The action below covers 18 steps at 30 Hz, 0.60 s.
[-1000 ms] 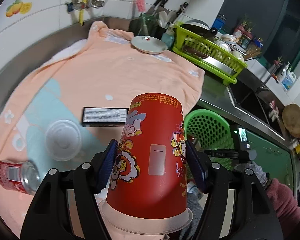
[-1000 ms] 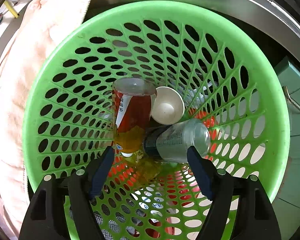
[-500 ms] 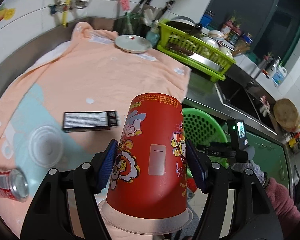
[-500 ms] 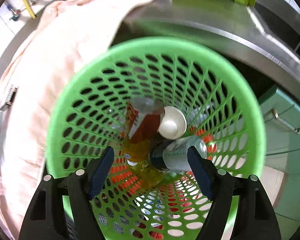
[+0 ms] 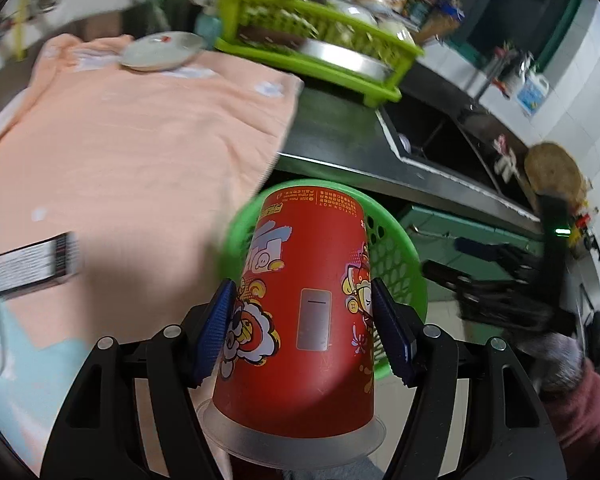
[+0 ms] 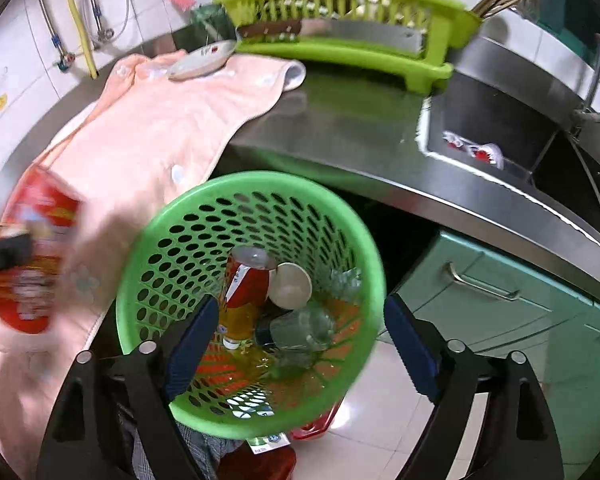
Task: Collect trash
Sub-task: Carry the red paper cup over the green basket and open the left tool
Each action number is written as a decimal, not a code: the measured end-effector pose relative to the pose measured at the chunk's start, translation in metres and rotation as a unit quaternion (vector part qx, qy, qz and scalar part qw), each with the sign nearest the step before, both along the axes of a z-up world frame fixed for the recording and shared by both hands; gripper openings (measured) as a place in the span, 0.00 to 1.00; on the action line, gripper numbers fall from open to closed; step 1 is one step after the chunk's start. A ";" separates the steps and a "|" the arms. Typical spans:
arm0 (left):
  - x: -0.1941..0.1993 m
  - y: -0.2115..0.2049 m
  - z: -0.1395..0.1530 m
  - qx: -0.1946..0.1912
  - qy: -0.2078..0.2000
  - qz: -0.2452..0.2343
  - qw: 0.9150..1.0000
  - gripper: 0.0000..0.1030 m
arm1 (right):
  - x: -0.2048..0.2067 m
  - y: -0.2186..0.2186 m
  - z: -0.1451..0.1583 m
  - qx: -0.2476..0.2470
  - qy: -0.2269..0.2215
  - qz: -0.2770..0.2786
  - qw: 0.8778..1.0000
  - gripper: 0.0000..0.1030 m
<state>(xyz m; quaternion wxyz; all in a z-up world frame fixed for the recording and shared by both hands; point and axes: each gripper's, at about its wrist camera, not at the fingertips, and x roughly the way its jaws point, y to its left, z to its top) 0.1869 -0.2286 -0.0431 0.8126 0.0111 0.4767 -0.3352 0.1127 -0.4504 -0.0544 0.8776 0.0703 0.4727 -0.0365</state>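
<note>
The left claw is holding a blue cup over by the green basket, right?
Not quite. The cup is red, not blue, as the left wrist view shows. The left claw does grip it, next to the green basket.

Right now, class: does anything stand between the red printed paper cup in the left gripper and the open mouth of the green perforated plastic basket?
Nothing visible does. The red printed paper cup, clamped in the left gripper, hangs beside the green perforated plastic basket; its mouth is open, with earlier trash low inside.
</note>
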 end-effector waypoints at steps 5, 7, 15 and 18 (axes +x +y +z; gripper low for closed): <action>0.006 -0.052 -0.039 0.020 0.016 -0.023 0.999 0.64 | -0.017 -0.019 -0.002 0.018 -0.011 -0.008 1.000 0.80; 0.009 -0.066 -0.054 0.030 0.024 -0.021 0.999 0.64 | -0.023 -0.023 -0.006 0.022 -0.012 -0.010 1.000 0.80; 0.019 -0.095 -0.110 0.055 0.080 -0.019 0.995 0.65 | -0.032 -0.038 -0.027 0.045 -0.009 -0.021 0.999 0.80; 0.020 -0.100 -0.122 0.067 0.085 -0.017 0.994 0.66 | -0.032 -0.041 -0.033 0.055 -0.005 -0.023 0.998 0.80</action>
